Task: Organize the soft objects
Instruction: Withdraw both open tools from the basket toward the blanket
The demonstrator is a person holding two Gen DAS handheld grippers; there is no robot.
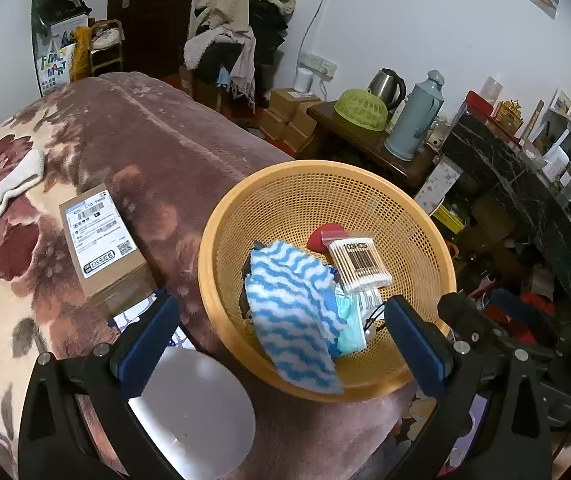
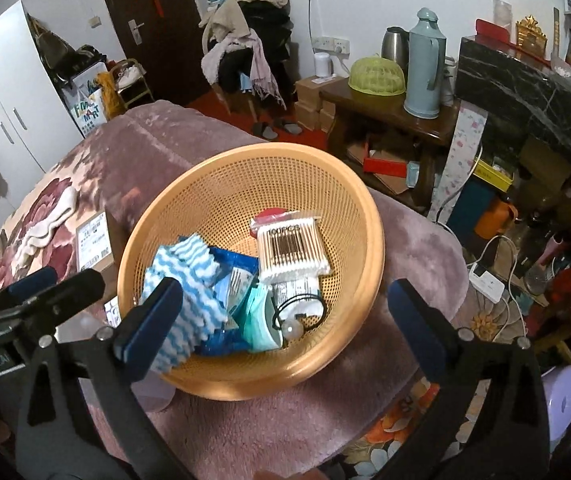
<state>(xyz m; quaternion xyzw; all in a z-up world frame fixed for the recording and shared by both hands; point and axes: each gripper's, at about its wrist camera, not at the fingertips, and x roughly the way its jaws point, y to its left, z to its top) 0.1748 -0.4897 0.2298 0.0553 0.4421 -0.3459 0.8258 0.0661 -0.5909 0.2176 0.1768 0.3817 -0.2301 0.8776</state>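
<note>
The basket [image 1: 221, 240], an orange perforated plastic bowl, sits on the mauve flowered blanket [image 1: 145, 148] of the bed, near its end. In the left wrist view a blue-and-white wavy cloth [image 1: 289, 312] drapes from the middle of the basket over its near rim. Beside it lie a bag of cotton swabs [image 1: 359, 262], a red piece [image 1: 321, 236] half hidden under that bag, and a teal face mask [image 1: 351, 326]. The left hand-held gripper [image 1: 281, 344] hovers over the near rim with its jaws wide apart, holding nothing. Outside the basket, a cardboard box [image 1: 101, 240] lies just to its left, a pale sock [image 1: 1, 192] lies well away on the blanket, and a white round lid [image 1: 201, 412] sits below the left finger.

In the right wrist view the right hand-held gripper [image 2: 285, 320] also stands open and empty above the basket [image 2: 349, 208]. Here a blue packet [image 2: 241, 264] shows under the cloth [image 2: 181, 280], and a black hair tie with a pearl bead [image 2: 297, 322] lies by the mask [image 2: 263, 320].

The likely next step is fetching the sock. It would be best pinched at its bunched middle, lifted clear of the blanket's pile, and released low inside the basket so nothing spills. The overhanging cloth could be tucked in as well.
</note>
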